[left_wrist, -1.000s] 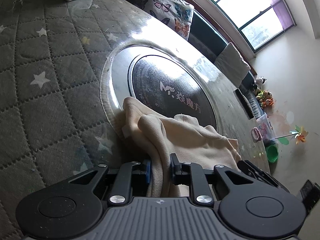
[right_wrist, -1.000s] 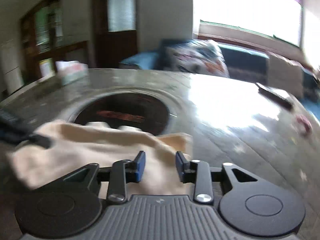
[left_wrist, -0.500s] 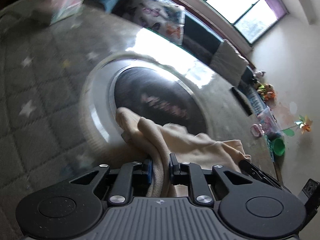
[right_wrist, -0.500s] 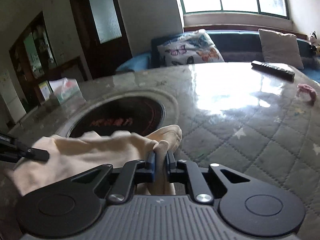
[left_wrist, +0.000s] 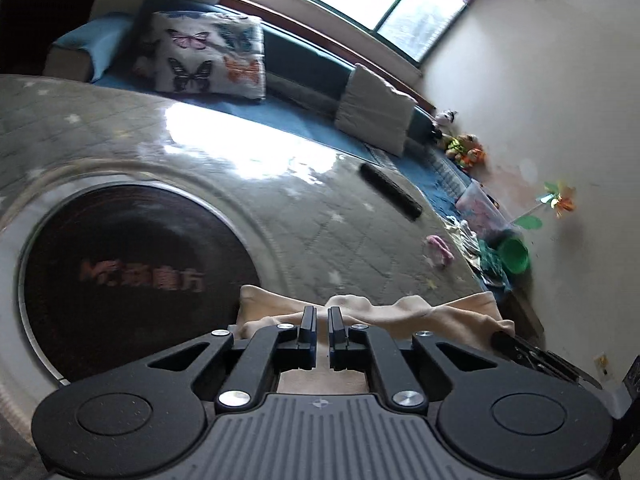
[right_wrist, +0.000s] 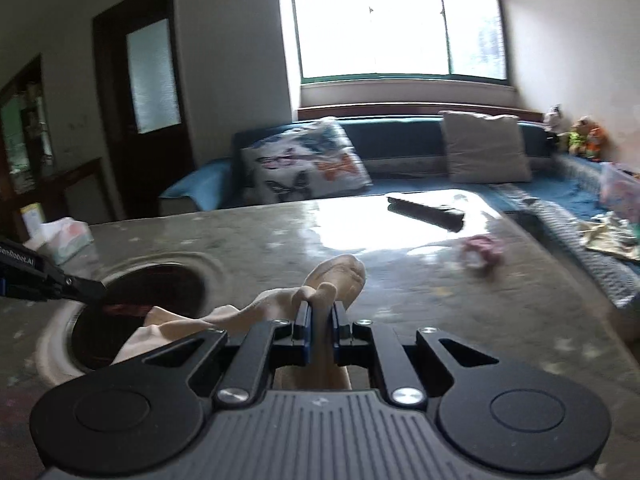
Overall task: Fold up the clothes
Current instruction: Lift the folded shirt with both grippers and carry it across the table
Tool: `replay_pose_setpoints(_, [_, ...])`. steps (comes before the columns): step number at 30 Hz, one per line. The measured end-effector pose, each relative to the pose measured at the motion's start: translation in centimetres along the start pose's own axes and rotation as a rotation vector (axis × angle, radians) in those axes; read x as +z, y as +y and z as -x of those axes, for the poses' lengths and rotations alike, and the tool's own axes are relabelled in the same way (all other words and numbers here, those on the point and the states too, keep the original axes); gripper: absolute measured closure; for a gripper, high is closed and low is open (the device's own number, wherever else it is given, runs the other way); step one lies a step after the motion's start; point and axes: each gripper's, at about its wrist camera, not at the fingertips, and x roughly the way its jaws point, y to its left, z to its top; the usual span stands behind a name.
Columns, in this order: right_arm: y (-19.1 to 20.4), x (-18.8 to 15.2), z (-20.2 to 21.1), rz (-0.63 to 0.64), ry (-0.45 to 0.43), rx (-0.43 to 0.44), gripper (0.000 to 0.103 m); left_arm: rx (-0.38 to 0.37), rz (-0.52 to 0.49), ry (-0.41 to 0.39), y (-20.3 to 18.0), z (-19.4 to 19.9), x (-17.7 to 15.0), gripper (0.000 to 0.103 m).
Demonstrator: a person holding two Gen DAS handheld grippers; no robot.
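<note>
Lifted since earlier, both tools [left_wrist: 319, 322] [right_wrist: 320, 320] clench beige garment [right_wrist: 336, 280] near remote [right_wrist: 426, 210]

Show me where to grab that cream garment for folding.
Pinch the cream garment along its upper edge, near each end, coming from the near side. It is limp, so the left tool and right tool, shut on it apart, hold it spread.

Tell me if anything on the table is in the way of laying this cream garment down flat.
Nothing visible is. The cream garment is pinched in the right gripper, and the table ahead is bare. The pink item and remote lie farther off.
</note>
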Motion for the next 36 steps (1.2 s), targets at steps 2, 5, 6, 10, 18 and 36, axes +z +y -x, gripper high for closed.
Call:
replay_pose_setpoints(2, [-0.9, -0.1, 0.2, -0.008, -0.001, -0.018, 0.095, 0.019, -0.017, 0.011, -0.3, -0.7, -0.3, 0.095])
replay_pose_setpoints(5, [-2.0, -0.4, 0.2, -0.018, 0.000, -0.035, 0.095, 0.043, -0.015, 0.040, -0.1, -1.6, -1.0, 0.090])
replay_pose_setpoints(6, [-2.3, -0.6, 0.1, -0.024, 0.003, -0.037, 0.095, 0.049, -0.020, 0.049, -0.1, -1.8, -1.3, 0.087])
replay_pose_setpoints(10, [-3.2, -1.3, -0.6, -0.041, 0.021, -0.043, 0.095, 0.085, -0.022, 0.073, 0.3, -2.8, -2.3, 0.055])
replay_pose_setpoints(18, [-3.8, -2.3, -1.4, -0.048, 0.045, -0.049, 0.094, 0.108, 0.074, 0.109, 1.4, -4.4, -3.3, 0.048])
replay_pose_setpoints(36, [-5.8, -3.6, -2.9, -0.123, 0.083, -0.025, 0.094, 0.071, 0.126, 0.055, -0.4, -4.7, -2.5, 0.091])
